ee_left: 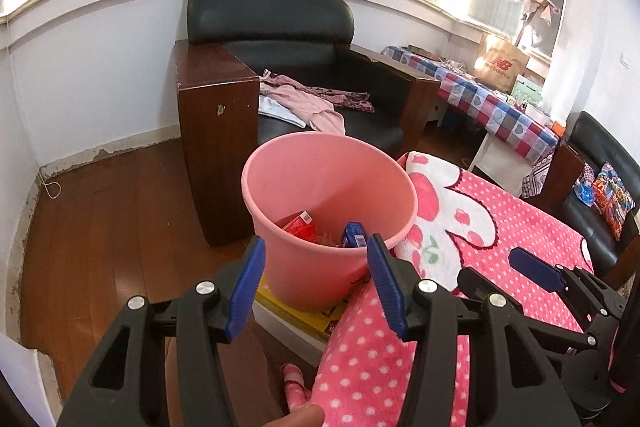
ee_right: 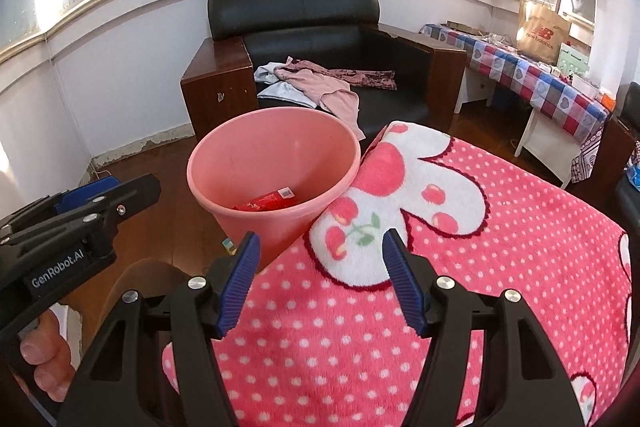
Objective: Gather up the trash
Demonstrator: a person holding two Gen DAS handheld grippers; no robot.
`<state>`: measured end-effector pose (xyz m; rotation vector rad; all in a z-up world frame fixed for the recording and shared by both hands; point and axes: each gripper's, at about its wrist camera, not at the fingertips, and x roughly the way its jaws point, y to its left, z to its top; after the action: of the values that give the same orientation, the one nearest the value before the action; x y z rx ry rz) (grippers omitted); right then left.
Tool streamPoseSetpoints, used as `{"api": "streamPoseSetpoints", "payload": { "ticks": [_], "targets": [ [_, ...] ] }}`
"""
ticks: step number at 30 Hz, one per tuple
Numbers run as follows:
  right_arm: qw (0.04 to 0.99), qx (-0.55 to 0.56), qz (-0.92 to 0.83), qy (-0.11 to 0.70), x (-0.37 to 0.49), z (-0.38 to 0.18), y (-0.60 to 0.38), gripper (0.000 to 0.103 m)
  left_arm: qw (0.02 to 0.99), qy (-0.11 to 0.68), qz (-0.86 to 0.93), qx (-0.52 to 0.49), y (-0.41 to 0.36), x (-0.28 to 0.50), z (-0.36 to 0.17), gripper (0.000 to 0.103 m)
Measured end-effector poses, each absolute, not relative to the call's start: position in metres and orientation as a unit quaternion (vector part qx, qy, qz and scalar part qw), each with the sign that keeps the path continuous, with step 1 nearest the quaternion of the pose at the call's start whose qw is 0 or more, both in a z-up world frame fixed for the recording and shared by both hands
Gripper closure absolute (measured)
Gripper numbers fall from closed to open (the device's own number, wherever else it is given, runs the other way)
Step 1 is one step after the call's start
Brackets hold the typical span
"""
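Hovering empty, both tongs (ee_left: 316, 247) (ee_right: 320, 245) face pink bin (ee_left: 320, 183).

Pink bin (ee_left: 320, 187) holding red packet (ee_left: 298, 225) and blue carton (ee_left: 354, 235), beyond open, empty left gripper (ee_left: 316, 259), beside polka-dot blanket (ee_left: 500, 227).

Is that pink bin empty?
No, the pink bin holds a red packet and a small blue carton at its bottom.

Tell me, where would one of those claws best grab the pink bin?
Probably the pink bin's near rim, from above: one finger inside, one outside. The wall is thin, the mouth open, and the body looks too wide for the open left gripper to span.
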<state>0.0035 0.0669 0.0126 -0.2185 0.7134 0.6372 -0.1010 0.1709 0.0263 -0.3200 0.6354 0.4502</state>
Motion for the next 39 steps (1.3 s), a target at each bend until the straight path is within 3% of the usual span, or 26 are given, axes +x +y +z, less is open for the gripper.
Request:
{"api": "streamPoseSetpoints", "payload": {
  "ticks": [39],
  "targets": [
    [0.895,-0.108,0.293,0.318,-0.017,0.015,0.06,0.039,0.915,0.306,0.219,-0.149,0.164,-0.117,0.026,0.051]
  ]
}}
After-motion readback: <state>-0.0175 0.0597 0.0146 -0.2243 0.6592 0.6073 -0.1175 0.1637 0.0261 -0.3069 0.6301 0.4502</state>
